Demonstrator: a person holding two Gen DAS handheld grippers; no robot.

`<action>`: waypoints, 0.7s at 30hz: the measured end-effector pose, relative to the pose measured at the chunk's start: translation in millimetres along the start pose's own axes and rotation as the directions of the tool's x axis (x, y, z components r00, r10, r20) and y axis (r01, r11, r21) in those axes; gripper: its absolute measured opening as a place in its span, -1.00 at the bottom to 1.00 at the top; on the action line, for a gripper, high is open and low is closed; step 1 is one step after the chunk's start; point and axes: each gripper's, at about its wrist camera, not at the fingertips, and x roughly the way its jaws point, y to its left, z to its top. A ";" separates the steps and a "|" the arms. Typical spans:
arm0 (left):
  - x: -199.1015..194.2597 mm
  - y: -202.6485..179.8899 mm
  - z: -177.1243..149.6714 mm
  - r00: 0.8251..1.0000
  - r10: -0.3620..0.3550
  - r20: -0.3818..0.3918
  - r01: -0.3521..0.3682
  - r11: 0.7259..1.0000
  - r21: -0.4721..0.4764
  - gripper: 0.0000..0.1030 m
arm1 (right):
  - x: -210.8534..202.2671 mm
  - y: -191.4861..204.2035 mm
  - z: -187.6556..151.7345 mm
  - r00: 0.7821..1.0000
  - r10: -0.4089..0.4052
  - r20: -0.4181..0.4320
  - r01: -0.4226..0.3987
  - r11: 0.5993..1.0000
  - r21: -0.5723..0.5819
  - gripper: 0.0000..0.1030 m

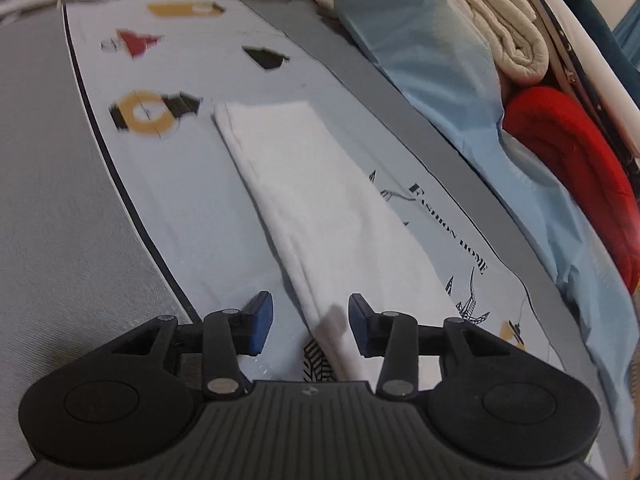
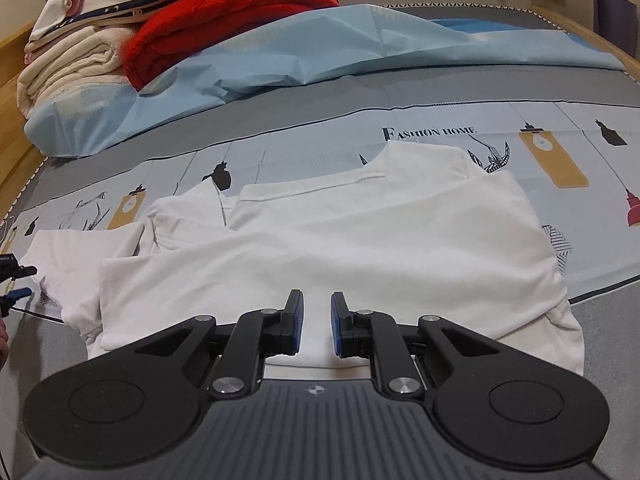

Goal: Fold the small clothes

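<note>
1. My left gripper (image 1: 311,322) has its jaws spread, blue pads clear on either side of a folded edge of the white T-shirt (image 1: 320,200); nothing is pinched.
2. My right gripper (image 2: 317,322) has its jaws apart by a narrow gap, poised over the near hem of the white T-shirt (image 2: 340,240); I cannot see any cloth caught between them.
3. The T-shirt lies partly folded on the printed sheet (image 2: 560,120), one sleeve out toward the left of the right wrist view, the neckline toward the far side.
4. The sheet carries lamp motifs and the words "FASHION HOME" (image 2: 430,132), and it is spread over a grey bed (image 1: 60,220).
5. Beyond it lies a crumpled light blue cover (image 2: 280,60).
6. Behind the cover are a folded red blanket (image 2: 224,28) and a stack of cream bedding (image 2: 68,68).
</note>
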 end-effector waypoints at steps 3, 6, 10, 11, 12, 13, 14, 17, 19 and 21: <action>2.6 -6.3 -4.7 0.999 -0.044 0.006 0.043 0.998 0.047 -0.93 | 2.1 -1.6 0.0 1.000 -0.002 -0.007 0.002 1.000 0.003 -0.70; -8.9 -14.0 -4.9 0.999 -0.038 0.034 0.036 0.998 0.046 -0.94 | 3.3 -2.8 -0.3 1.000 -0.002 -0.014 0.002 1.000 0.013 -0.70; -55.8 -41.7 6.8 0.990 -0.090 0.104 0.084 0.994 0.065 -0.94 | 1.0 -5.2 0.0 1.000 -0.007 -0.014 0.007 1.000 0.029 -0.70; -75.2 -49.9 8.5 0.989 -0.097 0.116 0.088 0.993 0.078 -0.94 | -0.3 -5.9 0.3 1.000 -0.011 -0.012 0.011 0.999 0.034 -0.70; -91.3 -55.8 8.4 0.988 -0.094 0.120 0.084 0.993 0.079 -0.94 | -2.3 -7.3 0.9 1.000 -0.015 -0.009 0.015 0.999 0.043 -0.70; -109.0 -60.8 6.1 0.990 -0.079 0.115 0.072 0.995 0.068 -0.94 | -3.8 -8.9 1.8 1.000 -0.017 -0.007 0.017 0.998 0.053 -0.70; -122.7 -63.1 2.0 0.993 -0.062 0.101 0.057 0.997 0.052 -0.94 | -5.5 -10.9 2.4 1.000 -0.017 -0.007 0.017 0.998 0.066 -0.70; -160.1 -60.9 -16.9 0.994 -0.065 0.093 0.068 0.997 -0.027 -0.94 | -11.8 -16.7 3.7 1.000 -0.022 -0.006 0.022 0.994 0.104 -0.70; -174.5 -60.5 -30.2 0.990 -0.078 0.116 0.082 0.996 -0.028 -0.94 | -15.6 -19.1 4.1 1.000 -0.020 -0.002 0.020 0.993 0.116 -0.70; -179.3 -66.3 -43.6 0.987 -0.077 0.139 0.075 0.997 0.021 -0.94 | -19.6 -23.1 4.6 1.000 -0.016 0.002 0.016 0.991 0.136 -0.70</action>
